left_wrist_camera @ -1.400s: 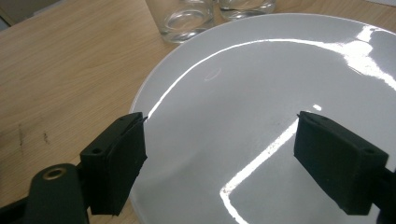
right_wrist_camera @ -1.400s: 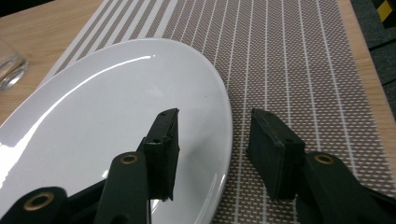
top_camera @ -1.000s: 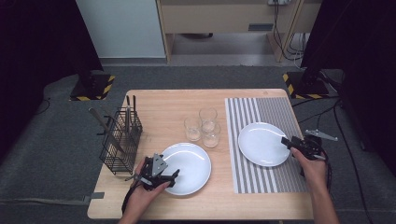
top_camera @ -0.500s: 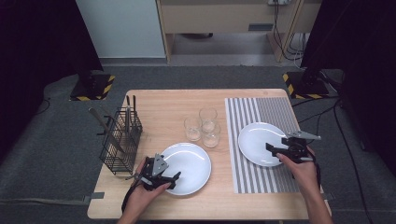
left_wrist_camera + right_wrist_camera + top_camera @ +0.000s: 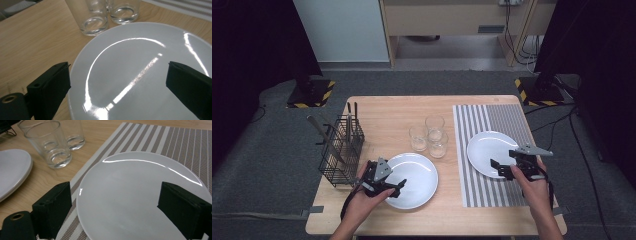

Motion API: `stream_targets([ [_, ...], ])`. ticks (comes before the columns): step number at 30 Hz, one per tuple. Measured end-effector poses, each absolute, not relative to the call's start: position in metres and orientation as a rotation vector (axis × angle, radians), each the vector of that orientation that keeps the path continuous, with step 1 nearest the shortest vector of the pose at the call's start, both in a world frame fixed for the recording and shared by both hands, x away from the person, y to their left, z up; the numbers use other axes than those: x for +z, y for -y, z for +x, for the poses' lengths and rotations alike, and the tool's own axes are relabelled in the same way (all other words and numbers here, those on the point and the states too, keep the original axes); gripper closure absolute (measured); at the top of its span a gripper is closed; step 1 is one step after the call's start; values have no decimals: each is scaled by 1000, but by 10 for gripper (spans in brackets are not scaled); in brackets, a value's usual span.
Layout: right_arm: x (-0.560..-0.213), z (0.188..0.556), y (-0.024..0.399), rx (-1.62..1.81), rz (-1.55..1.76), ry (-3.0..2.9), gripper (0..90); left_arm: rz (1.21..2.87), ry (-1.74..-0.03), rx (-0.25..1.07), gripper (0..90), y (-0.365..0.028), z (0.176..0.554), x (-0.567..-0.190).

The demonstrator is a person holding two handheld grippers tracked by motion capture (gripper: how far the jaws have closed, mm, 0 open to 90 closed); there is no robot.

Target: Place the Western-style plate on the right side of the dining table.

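A white plate lies on the bare wood at the front left. My left gripper hovers over its left rim, open; its jaws have just been opening. In the left gripper view the left gripper straddles that plate without pressing on it. A second white plate rests on the striped placemat. My right gripper is above its front right part, open, its jaws having just been opening. In the right gripper view the right gripper stands wide over this plate, with nothing gripped.
Three clear glasses stand together between the plates, seen close in the left gripper view and the right gripper view. A black wire cutlery basket with utensils stands at the table's left edge.
My right gripper has moved left from the plate's right rim to above the plate, and its jaws have spread. My left hand has stayed by its plate.
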State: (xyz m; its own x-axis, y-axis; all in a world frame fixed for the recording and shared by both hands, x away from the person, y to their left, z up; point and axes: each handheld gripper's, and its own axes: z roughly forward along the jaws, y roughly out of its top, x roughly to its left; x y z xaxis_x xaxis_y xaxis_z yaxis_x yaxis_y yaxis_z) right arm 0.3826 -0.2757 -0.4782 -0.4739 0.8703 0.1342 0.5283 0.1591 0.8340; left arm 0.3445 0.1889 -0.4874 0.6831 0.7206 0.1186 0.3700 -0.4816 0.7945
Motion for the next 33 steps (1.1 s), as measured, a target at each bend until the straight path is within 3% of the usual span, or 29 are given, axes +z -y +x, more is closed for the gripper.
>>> stream_targets([
  [5,-483,377,273,1233,1322,-2046,76,2109,-860,563,53,-195,351,-481],
  [13,-490,372,274,1192,1272,-1995,111,2067,-882,616,73,-207,348,-453],
  [33,-492,372,270,1133,1211,-2108,70,2000,-918,700,94,-244,327,-401],
])
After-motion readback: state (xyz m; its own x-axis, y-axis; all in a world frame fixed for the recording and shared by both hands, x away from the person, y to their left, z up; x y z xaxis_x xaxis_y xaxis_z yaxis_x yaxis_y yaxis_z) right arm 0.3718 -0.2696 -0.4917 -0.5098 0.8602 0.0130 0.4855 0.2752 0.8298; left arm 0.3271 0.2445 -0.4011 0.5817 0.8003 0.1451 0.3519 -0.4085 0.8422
